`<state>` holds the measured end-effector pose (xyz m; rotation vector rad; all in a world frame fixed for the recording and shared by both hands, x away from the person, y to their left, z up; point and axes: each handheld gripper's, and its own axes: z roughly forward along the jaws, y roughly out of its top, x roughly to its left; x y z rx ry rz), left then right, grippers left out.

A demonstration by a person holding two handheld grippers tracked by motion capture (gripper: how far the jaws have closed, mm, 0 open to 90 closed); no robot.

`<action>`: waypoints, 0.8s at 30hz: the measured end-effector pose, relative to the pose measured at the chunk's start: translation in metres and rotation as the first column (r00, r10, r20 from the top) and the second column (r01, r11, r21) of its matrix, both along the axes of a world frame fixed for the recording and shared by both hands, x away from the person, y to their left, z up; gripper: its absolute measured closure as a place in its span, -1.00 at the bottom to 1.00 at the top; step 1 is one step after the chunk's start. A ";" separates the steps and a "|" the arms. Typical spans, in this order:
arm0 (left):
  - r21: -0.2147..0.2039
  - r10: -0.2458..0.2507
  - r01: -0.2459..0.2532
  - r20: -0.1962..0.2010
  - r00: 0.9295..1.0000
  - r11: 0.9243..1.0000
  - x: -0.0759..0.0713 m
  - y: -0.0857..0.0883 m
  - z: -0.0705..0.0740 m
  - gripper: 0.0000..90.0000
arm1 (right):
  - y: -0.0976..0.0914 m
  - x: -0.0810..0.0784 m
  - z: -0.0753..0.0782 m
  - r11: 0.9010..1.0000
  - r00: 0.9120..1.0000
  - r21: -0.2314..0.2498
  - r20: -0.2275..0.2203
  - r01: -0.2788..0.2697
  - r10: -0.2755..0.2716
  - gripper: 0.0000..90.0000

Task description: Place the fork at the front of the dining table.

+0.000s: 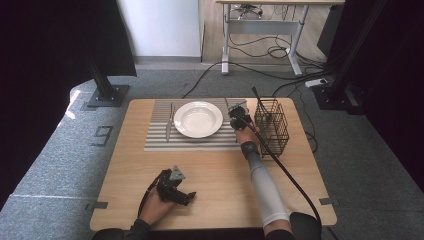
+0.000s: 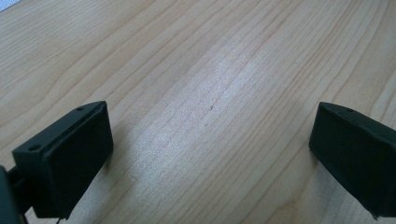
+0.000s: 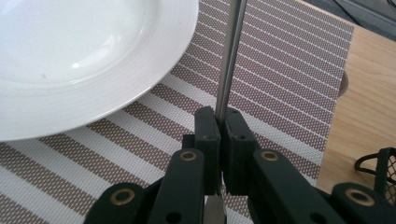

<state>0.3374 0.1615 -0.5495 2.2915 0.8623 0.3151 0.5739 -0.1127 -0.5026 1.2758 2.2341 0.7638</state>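
A white deep plate [image 1: 198,119] [image 3: 70,56] sits on a grey-and-white striped placemat [image 1: 160,141] [image 3: 289,70] at the far middle of the wooden table [image 1: 220,175]. Just right of the plate, my right gripper [image 1: 234,116] [image 3: 222,126] is shut on the thin handle of a metal piece of cutlery [image 3: 231,51], low over the mat. Its working end is hidden, so I cannot tell its kind. My left gripper [image 1: 187,197] [image 2: 210,140] rests at the near left of the table, open, with bare wood between its jaws.
A knife [image 1: 169,122] lies on the mat left of the plate. A black wire basket [image 1: 272,125] [image 3: 380,168] stands at the table's right, close to my right hand. Cables trail from both grippers. A desk and floor cables lie beyond the table.
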 end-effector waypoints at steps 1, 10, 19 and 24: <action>0.000 0.000 0.000 0.000 1.000 1.000 0.000 0.000 0.000 -1.00 | 0.000 0.002 -0.002 1.000 1.000 -0.001 -0.007 0.006 -0.006 0.90; 0.000 0.000 0.000 0.001 1.000 1.000 0.000 0.000 0.000 -1.00 | -0.001 0.011 -0.015 0.999 0.999 -0.021 -0.037 0.035 -0.036 0.90; 0.001 0.000 0.000 0.001 1.000 1.000 0.000 0.000 0.000 -1.00 | 0.002 0.012 -0.027 0.998 0.998 -0.049 -0.053 0.027 -0.030 0.90; 0.001 0.000 0.000 0.001 1.000 1.000 0.000 0.000 0.000 -1.00 | 0.004 0.012 -0.028 0.998 0.999 -0.057 -0.045 0.020 -0.022 0.88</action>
